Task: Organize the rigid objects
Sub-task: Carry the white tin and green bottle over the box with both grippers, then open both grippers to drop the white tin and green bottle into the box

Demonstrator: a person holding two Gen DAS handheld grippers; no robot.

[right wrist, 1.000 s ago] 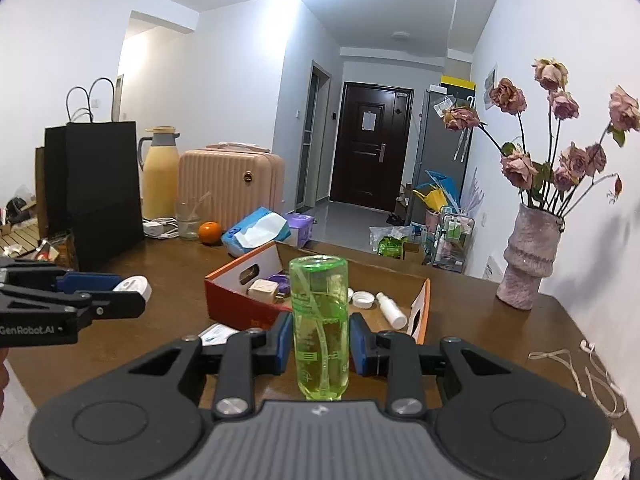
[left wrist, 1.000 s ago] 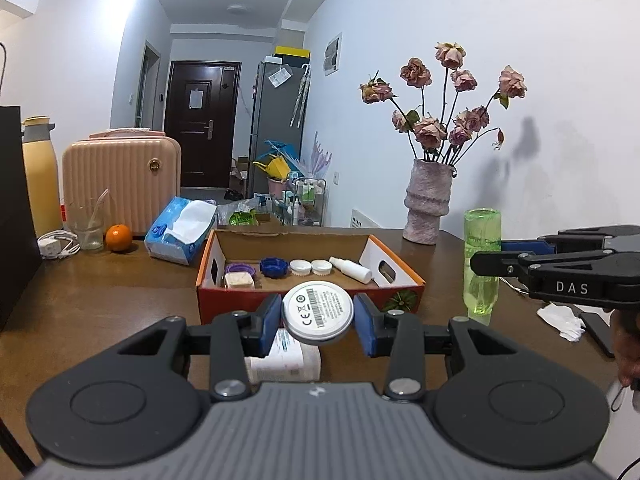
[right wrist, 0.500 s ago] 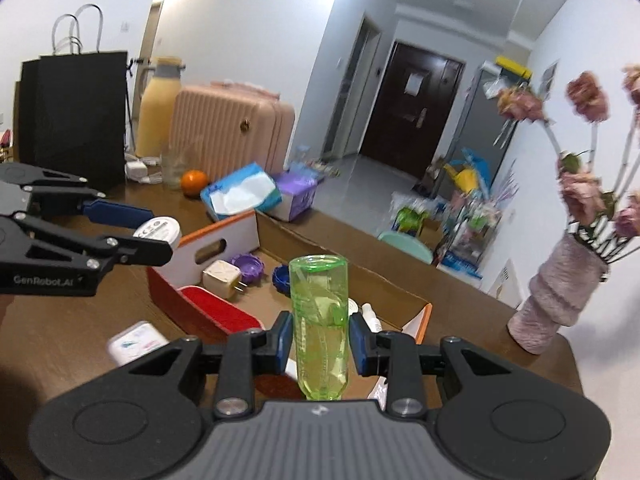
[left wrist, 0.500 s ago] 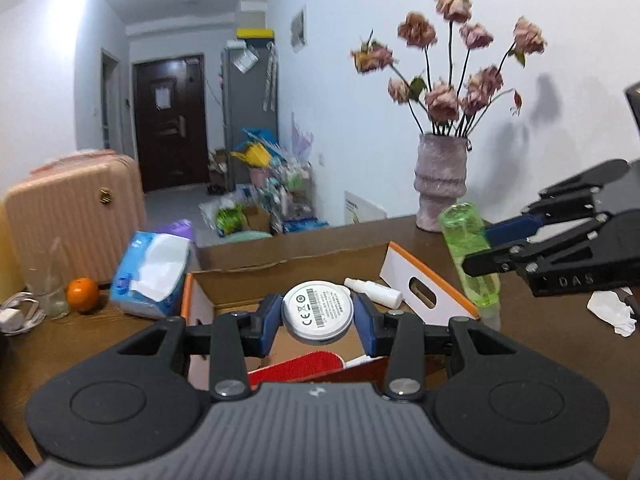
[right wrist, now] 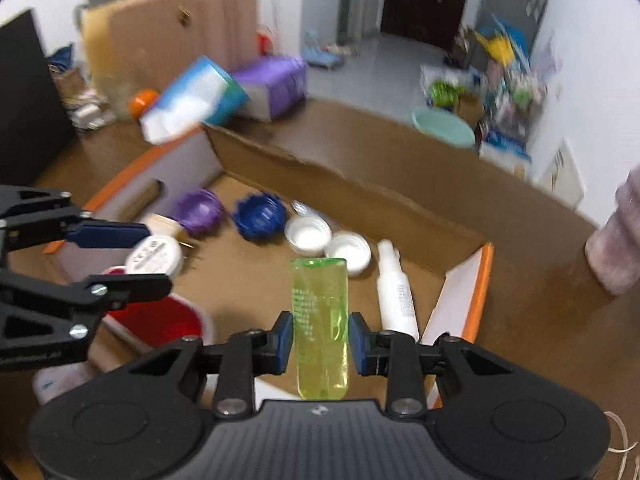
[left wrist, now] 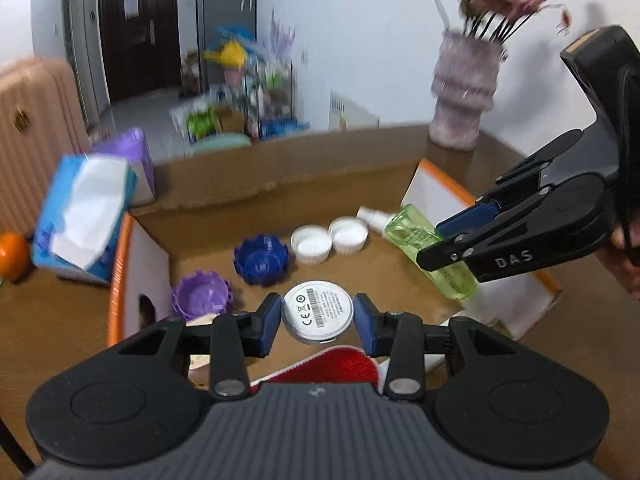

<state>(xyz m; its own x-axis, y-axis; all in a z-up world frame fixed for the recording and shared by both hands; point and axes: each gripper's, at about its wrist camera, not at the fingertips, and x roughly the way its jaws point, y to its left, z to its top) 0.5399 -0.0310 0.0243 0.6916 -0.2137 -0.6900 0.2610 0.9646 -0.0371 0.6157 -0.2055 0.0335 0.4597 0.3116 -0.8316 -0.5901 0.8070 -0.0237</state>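
**Both hands over the box, one item each**

Brown desk [left wrist: 52,320] carries an open cardboard box [left wrist: 280,184], with a tissue pack [left wrist: 84,216] just beside its left wall. Inside, from left: a purple cap [left wrist: 202,294], a blue cap [left wrist: 261,258], two white lids [left wrist: 311,243], a white spray bottle [right wrist: 394,292].

Over the box's left half, the left gripper [left wrist: 317,318] has its fingers closed on a round white tin [left wrist: 317,312] by the rim. Over the right half, the right gripper [right wrist: 320,338] clamps a green bottle [right wrist: 320,324] at mid-body.

Risks, as I judge them: the tin is pinched only at its edge and could twist free; letting the bottle go from here could knock the spray bottle or lids; the two grippers are near each other and might collide.

Readable: a CE mark and barcode on the tin; "DAS" on the right gripper. Fine print on the bottle is illegible.
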